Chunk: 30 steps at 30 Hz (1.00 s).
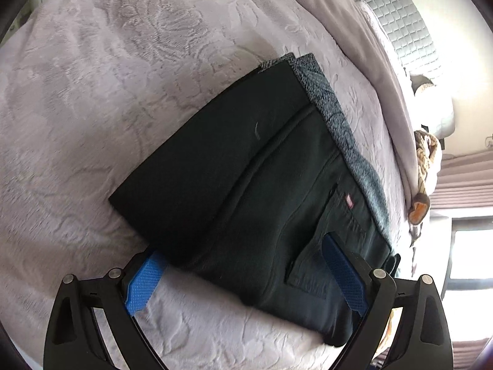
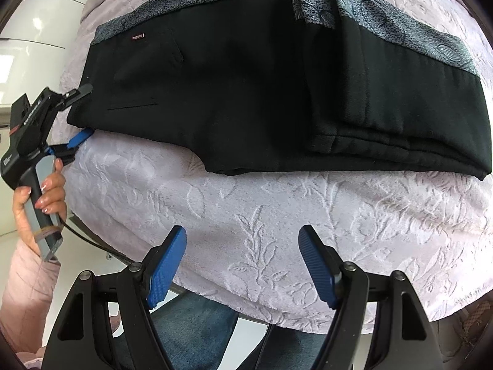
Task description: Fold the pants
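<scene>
Black pants [image 2: 246,86] are lying folded across a bed covered in a pale lilac embossed bedspread [image 2: 246,215], and we are looking at them from both wrist cameras. They are running along the bed, set a little back from its near edge, with the grey patterned waistband [image 2: 400,24] lying along their far side. One part is folded over on top at the right end, showing its own strip of grey lining. A small red label [image 2: 137,37] is showing near the waistband at the left end, above a back pocket.

We are seeing the left gripper [image 1: 243,274] at the left end of the pants, its blue pads [image 1: 143,280] standing wide apart. One pad is sitting on the bedspread just beside the near edge of the cloth, the other is resting over the pocket area, so the end of the pants is lying between the fingers. Neither pad appears to be pinching the cloth. From the right wrist view, a hand [image 2: 43,191] in a pink sleeve is gripping the handle of that tool.

Our right gripper [image 2: 242,265] is hovering over the bare bedspread by the near edge of the bed, well apart from the pants, its jaws spread wide and holding nothing. Blue jeans [image 2: 191,333] are showing below the bed edge.
</scene>
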Available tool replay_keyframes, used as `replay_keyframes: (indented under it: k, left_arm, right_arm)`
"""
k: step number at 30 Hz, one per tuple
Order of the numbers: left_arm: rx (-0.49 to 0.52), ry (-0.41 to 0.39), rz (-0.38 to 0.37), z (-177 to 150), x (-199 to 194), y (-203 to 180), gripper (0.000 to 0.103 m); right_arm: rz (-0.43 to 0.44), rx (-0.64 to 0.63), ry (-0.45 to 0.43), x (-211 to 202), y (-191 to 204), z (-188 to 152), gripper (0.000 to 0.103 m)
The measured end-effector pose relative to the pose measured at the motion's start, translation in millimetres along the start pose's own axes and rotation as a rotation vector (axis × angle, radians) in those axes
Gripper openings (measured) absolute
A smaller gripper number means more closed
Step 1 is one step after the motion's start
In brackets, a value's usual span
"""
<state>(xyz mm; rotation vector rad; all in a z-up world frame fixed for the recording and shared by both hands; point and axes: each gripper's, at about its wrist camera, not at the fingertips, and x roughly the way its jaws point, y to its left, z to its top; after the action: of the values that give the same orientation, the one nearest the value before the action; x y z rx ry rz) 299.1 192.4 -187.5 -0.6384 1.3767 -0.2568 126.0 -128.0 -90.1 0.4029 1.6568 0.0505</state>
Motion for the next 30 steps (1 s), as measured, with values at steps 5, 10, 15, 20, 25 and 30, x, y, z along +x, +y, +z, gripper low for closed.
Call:
replay_keyframes:
  k: [5,10,15,20,25,30]
  left_arm:
    - [0.008,-0.040,0.016,2.7,-2.4,-11.7,0.096]
    - [0.160,-0.120,0.071,-5.2,-16.1,-49.6,0.096]
    - [0.175,-0.117,0.292,-2.4,2.0,-45.9,0.053]
    - [0.339,-0.209,0.374,-19.1,-4.0,-66.8,0.044]
    - [0.631,-0.315,0.561,-54.2,5.2,-109.6,0.043]
    - [0.717,-0.339,0.610,-62.4,7.8,-115.0,0.043]
  right_arm:
    - [-0.003,-0.002,0.006,0.9,-1.4,2.9,0.078]
    - [0.006,-0.015,-0.028,-9.2,-0.3,9.8,0.078]
    - [0.012,-0.057,-0.101,-36.5,6.6,35.7,0.078]
    - [0.032,-0.131,-0.167,-65.6,31.2,80.8,0.078]
    - [0.128,-0.246,-0.133,-76.0,90.7,139.0,0.078]
    - [0.151,-0.415,0.006,-53.5,183.5,184.9,0.079]
